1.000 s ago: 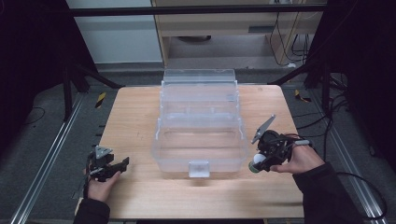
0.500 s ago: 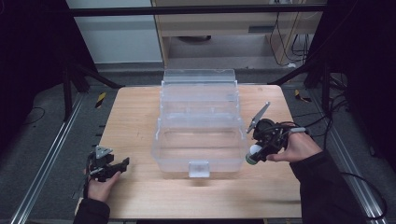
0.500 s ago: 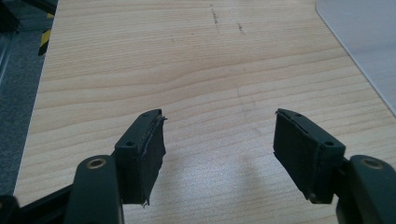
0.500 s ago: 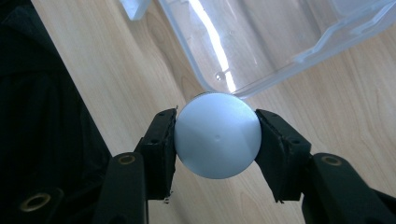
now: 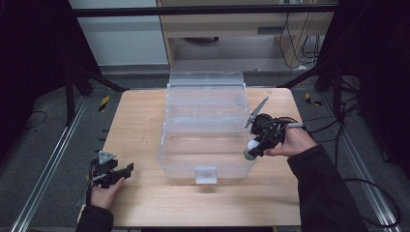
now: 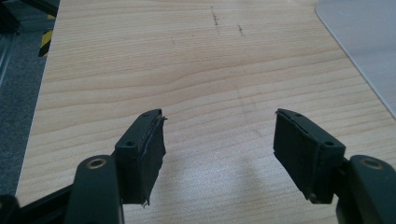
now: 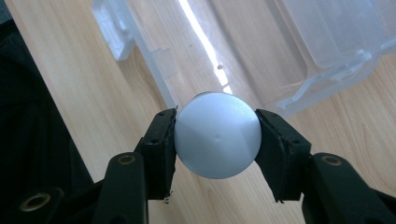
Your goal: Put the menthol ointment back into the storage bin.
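Right gripper (image 5: 252, 148) pinches a small round-capped bottle (image 7: 217, 134) — white domed top squeezed between both black pads, a greenish base just visible from the high view. It is held in the air at the right front corner of the clear plastic organiser box (image 5: 205, 128), just above its rim and not yet inside. Judgement: pick-up is done; carrying over the wall, lowering into a compartment and letting go remain.

Left gripper (image 5: 112, 174) rests near the front left corner of the bench (image 5: 135, 121), jaws spread wide, nothing between them; only bare wood lies ahead of its pads (image 6: 148, 154).

Materials: box is transparent, thin-walled and glossy, tiered trays stepping back toward the far edge, a small latch at front centre. Bottle cap is smooth, matt, hemispherical — a curved surface that could slip in flat pads. Pads look rubbery and frayed at the edges. Bench top is pale wood with fine grain and a few dark scratches.
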### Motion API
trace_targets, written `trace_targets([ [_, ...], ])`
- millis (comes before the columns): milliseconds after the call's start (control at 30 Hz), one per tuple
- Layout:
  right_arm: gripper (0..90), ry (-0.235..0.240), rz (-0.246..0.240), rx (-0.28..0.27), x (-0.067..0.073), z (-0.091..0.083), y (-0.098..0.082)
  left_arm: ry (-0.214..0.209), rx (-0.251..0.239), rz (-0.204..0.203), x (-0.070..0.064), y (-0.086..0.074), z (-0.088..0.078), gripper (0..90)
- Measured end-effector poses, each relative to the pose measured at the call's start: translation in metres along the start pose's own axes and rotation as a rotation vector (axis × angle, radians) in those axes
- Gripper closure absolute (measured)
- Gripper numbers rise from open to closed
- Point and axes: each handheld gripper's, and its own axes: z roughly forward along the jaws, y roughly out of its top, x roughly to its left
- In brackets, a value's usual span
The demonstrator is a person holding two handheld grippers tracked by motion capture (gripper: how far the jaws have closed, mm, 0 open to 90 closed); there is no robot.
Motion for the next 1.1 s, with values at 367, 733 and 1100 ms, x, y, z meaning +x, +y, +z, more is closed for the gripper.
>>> trace_targets([
  [367,50.5,0.010,-0.014,0.025,-0.002,0.035,0.009,0.001,-0.005,-0.002,0.000,0.000,-0.001,33.4],
  [733,50.4,-0.001,-0.022,0.055,-0.007,0.059,0.002,0.002,-0.003,0.001,0.000,0.000,-0.001,33.3],
  [1100,50.4,0.007,-0.019,0.091,-0.009,0.074,-0.004,0.003,-0.004,0.001,0.000,0.000,-0.001,33.4],
])
